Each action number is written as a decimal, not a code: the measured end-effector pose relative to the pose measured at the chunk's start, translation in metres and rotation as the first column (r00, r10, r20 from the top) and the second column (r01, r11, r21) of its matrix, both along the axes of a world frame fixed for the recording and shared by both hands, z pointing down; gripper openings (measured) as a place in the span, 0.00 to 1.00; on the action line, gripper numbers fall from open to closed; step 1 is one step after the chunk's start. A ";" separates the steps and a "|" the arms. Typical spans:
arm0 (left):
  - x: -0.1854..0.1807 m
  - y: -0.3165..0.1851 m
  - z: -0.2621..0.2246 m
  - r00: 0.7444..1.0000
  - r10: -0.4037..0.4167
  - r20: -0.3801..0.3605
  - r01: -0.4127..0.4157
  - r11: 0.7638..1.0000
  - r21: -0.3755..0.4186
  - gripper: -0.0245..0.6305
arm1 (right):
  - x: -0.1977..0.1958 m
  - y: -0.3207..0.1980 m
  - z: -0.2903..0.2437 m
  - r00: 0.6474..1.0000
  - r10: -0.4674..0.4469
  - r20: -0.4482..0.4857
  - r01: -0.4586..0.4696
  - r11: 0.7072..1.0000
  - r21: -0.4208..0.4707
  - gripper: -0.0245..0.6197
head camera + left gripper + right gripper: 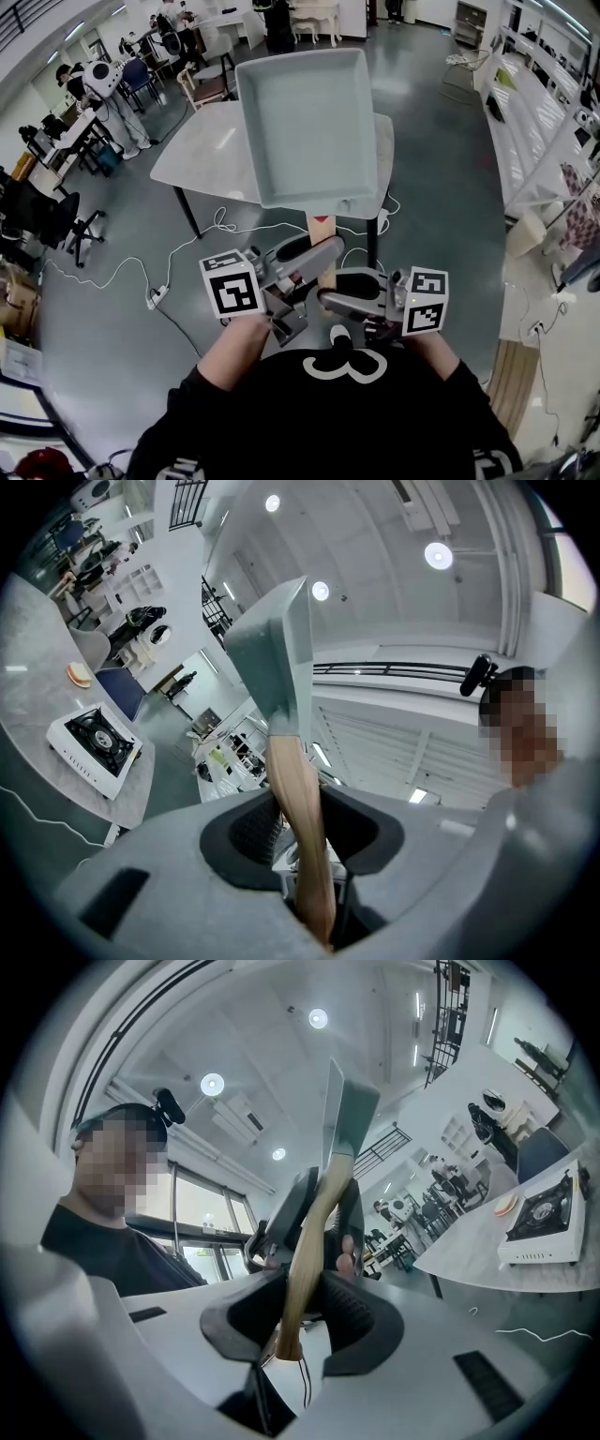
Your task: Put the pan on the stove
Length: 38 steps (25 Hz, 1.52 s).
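The pan (309, 122) is held aloft, upper centre of the head view. Its wooden handle (289, 771) is clenched in the jaws of both the left gripper (300, 834) and right gripper (302, 1309). This looks like the carrying step. Next: lower it level onto the stove (94, 744) on the table (37, 682).

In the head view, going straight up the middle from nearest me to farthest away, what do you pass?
Black shirt → wooden handle → pan → white furniture at the far end of the room.
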State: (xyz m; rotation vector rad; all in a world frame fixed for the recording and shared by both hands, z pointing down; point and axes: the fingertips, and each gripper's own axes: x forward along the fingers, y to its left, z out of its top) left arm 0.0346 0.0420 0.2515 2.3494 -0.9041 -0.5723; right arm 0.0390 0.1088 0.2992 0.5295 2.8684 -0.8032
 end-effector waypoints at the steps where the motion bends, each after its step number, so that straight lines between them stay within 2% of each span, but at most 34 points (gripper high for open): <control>1: -0.001 -0.013 -0.002 1.000 -0.004 -0.001 0.004 1.000 -0.002 0.24 | -0.001 -0.013 -0.002 1.000 -0.005 -0.001 0.005 1.000 -0.001 0.21; 14: -0.028 -0.136 -0.003 0.999 -0.049 -0.017 0.049 0.999 -0.017 0.24 | -0.024 -0.136 -0.004 0.999 -0.051 -0.005 0.051 0.999 -0.012 0.21; 19: -0.022 -0.212 -0.029 0.998 -0.058 -0.017 0.058 0.998 -0.025 0.24 | -0.017 -0.211 -0.031 0.998 -0.060 -0.009 0.060 0.998 -0.020 0.21; 27: -0.028 -0.223 -0.005 0.998 -0.050 -0.034 0.049 0.998 -0.032 0.24 | -0.023 -0.221 -0.008 0.999 -0.047 -0.018 0.047 0.999 -0.022 0.21; 38: -0.029 -0.229 0.010 0.998 0.017 -0.055 -0.020 0.999 -0.051 0.24 | -0.028 -0.226 0.006 1.000 0.015 -0.024 -0.016 0.999 -0.050 0.21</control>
